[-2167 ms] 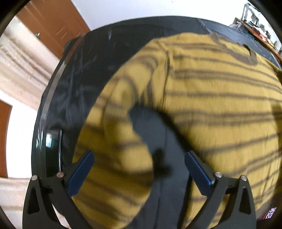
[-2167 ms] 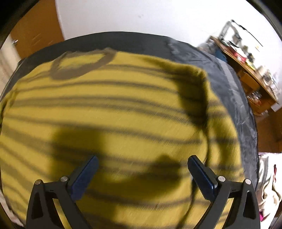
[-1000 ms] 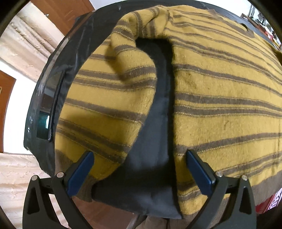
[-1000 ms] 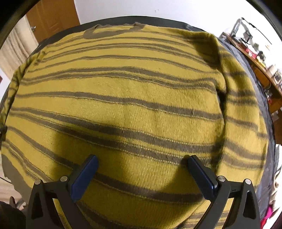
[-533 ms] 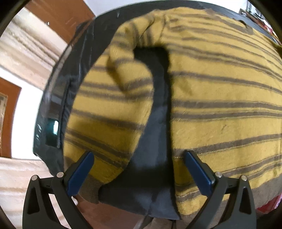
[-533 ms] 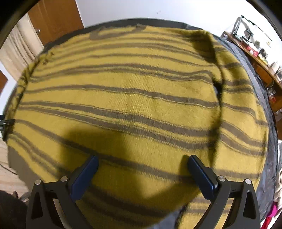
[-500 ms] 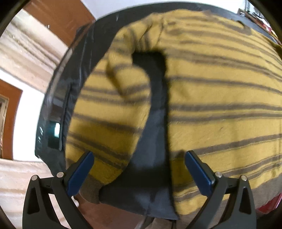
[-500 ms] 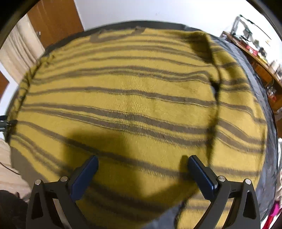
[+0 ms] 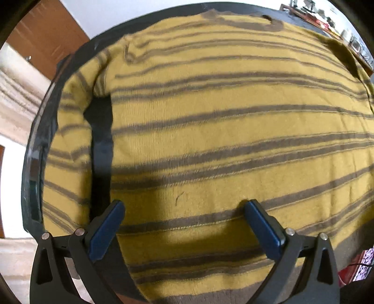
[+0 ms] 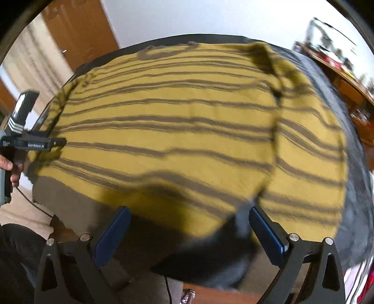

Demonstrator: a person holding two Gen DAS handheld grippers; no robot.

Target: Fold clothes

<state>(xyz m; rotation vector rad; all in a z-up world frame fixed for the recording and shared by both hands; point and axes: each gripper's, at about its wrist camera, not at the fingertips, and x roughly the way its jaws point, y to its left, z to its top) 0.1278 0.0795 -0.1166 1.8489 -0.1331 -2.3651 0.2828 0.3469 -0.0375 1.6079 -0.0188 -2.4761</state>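
A mustard-yellow sweater with grey-brown stripes lies spread flat on a black table, its collar at the far side. Its left sleeve lies beside the body with a strip of table between. My left gripper is open and empty above the lower hem area. In the right wrist view the sweater fills the table, its right sleeve alongside. My right gripper is open and empty over the near hem. The left gripper's body shows at the left edge.
A wooden door and white wall stand behind the table. A cluttered wooden shelf runs along the right. The table's near edge drops to the floor under my right gripper. A cable hangs at the left.
My left gripper has moved right, from over the sleeve gap to over the sweater's body. My right gripper has pulled back toward the near hem, so the table edge now shows.
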